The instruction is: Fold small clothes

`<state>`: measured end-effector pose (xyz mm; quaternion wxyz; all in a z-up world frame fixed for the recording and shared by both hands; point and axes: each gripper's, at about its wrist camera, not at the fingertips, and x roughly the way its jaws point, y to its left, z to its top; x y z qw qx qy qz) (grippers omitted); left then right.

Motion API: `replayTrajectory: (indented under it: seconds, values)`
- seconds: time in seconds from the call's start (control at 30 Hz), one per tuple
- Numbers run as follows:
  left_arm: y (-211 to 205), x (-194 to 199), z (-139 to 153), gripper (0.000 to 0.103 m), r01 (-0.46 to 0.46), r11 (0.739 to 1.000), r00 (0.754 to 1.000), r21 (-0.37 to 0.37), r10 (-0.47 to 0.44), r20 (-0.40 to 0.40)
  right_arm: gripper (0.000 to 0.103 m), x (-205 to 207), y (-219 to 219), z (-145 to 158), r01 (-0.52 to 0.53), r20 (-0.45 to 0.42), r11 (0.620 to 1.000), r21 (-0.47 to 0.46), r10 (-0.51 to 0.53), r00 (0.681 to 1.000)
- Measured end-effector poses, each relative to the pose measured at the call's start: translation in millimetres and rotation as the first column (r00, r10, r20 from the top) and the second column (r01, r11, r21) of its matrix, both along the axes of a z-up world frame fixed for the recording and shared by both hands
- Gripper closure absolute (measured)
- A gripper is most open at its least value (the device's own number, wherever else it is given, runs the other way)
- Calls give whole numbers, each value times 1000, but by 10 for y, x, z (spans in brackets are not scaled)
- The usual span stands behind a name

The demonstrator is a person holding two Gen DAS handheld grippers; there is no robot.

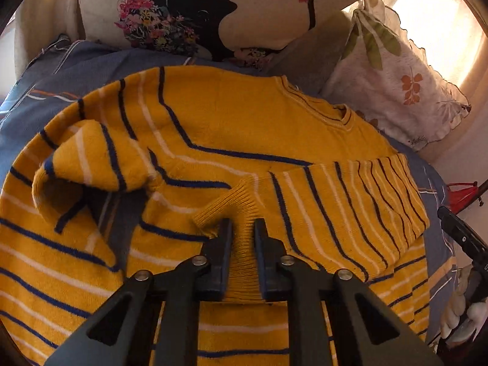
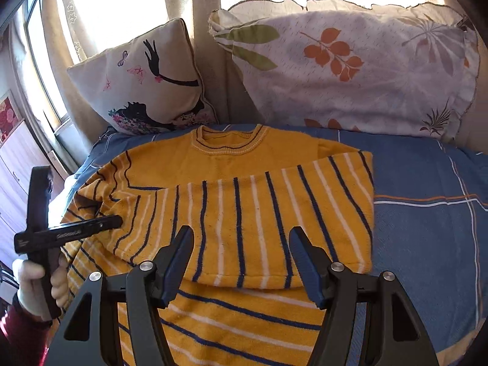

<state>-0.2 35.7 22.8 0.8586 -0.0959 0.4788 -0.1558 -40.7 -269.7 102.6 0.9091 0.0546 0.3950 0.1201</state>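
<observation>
Left wrist view: left gripper (image 1: 241,228) sits low over a yellow striped sweater (image 1: 244,128) spread on a blue bedsheet (image 1: 91,61). Jaws are pinched tight on the ribbed cuff (image 1: 235,210) of one sleeve; cuff fabric is bunched up betw. the two black fingers (image 1: 224,244) and runs back toward the camera. That sleeve (image 1: 350,201) lies across the sweater's chest, stripes running crosswise, its far end at the right edge of the garment. The other sleeve (image 1: 88,164) is folded in from the left side, its open end curled up w/ a dark hollow showing. Neckline (image 1: 332,106) points away toward the pillows. Behind: a cream cushion (image 1: 213,9) w/ a black silhouette and flowers print, and a white leaf-print pillow (image 1: 405,76) to its right. Part of the right gripper (image 1: 463,238) shows at the right edge, state not readable here.

Right wrist view: right gripper (image 2: 241,244) hovers over the folded-over sleeve (image 2: 274,219), jaws spread wide, nothing betw. them, pads clear of the fabric. Sweater (image 2: 231,158) lies flat on the bedsheet (image 2: 427,183), collar (image 2: 228,143) toward the pillows, lower body nearest the camera. Left gripper (image 2: 116,221) comes in from the left, tip at the sweater's left side where the sleeve end is; a hand (image 2: 39,277) in a dark red sleeve (image 2: 18,335) grips its handle. Cushion (image 2: 146,82) and leaf pillow (image 2: 350,67) lean vs. curtains (image 2: 183,0) at the head of the bed.
</observation>
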Motion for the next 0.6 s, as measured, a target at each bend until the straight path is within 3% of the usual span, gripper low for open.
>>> replayTrajectory:
  seconds: [0.2, 0.37, 0.4, 0.53, 0.6]
  values:
    - [81, 309, 306, 94, -66, 998, 996, 25, 64, 54, 33, -115, -177, 28, 25, 50, 998, -52, -22, 998]
    - [89, 583, 78, 95, -117, 976, 993, 185, 120, -8, 33, -44, -291, -96, 41, 15, 999, -4, -41, 999]
    - [125, 558, 8, 95, -111, 977, 992, 181, 119, -34, 33, -41, -296, -117, 40, 10, 999, 2, -40, 999]
    - [176, 318, 46, 92, -103, 969, 995, 225, 103, 13, 33, -53, -276, -172, 26, 0, 1000, -13, -26, 1000]
    - [247, 174, 147, 88, -89, 978, 996, 190, 85, 26, 33, -39, -268, -189, 21, -8, 1000, -17, -21, 1000]
